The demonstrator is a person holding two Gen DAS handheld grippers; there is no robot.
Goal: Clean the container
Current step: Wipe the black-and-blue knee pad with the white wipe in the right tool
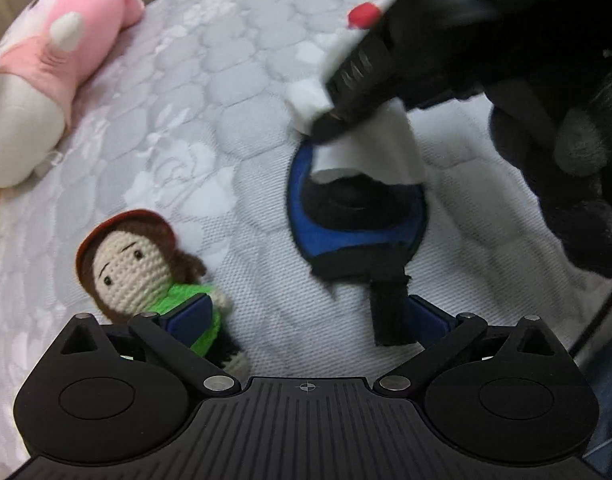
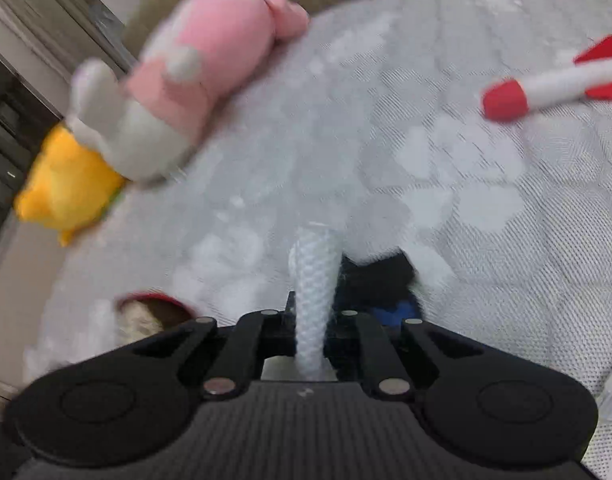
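A round blue and black container (image 1: 358, 216) lies on the quilted bed cover, its black strap (image 1: 388, 312) pointing toward my left gripper. My left gripper (image 1: 308, 314) hangs open just short of it; the strap lies close to the right pad (image 1: 426, 316) and nothing is gripped. From the upper right, my right gripper (image 1: 326, 120) reaches down, shut on a white cloth (image 1: 370, 140) that drapes over the container's far rim. In the right wrist view the cloth (image 2: 314, 292) is pinched between the fingers of the right gripper (image 2: 314, 316), with the container (image 2: 386, 280) just beyond.
A crochet doll (image 1: 134, 264) with a red hat and green top lies by my left finger. A pink and white plush (image 1: 58, 64) and a yellow plush (image 2: 66, 196) sit at the bed's far left. A red and white rocket toy (image 2: 554, 84) lies at the right.
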